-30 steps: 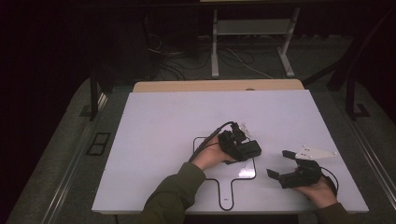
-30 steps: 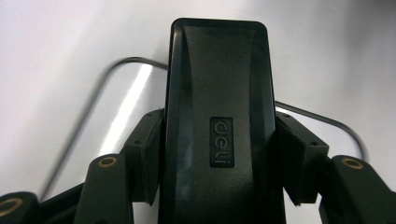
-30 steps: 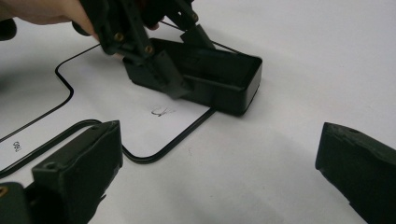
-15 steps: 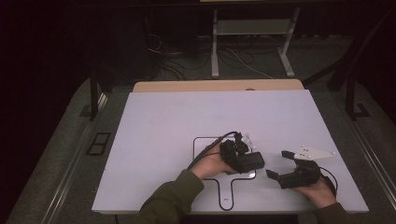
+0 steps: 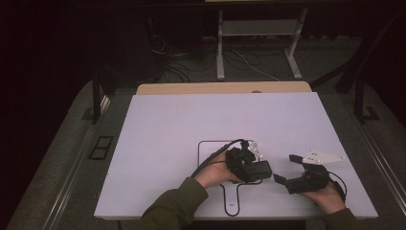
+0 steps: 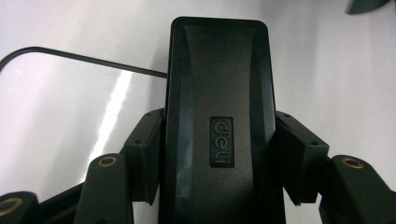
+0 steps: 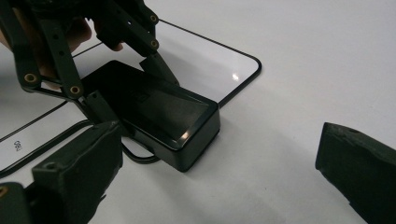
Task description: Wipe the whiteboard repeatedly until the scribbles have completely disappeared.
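left gripper pinches black rectangular plastic box marked "deli", resting on white table near front edge. right gripper just beside it, jaws spread, empty.

1. The near end of the black box is cut off by the bottom edge of the left gripper view.
2. The small marking on the whiteboard is too small to read.
3. The right hand is cut off at the high view's bottom edge.
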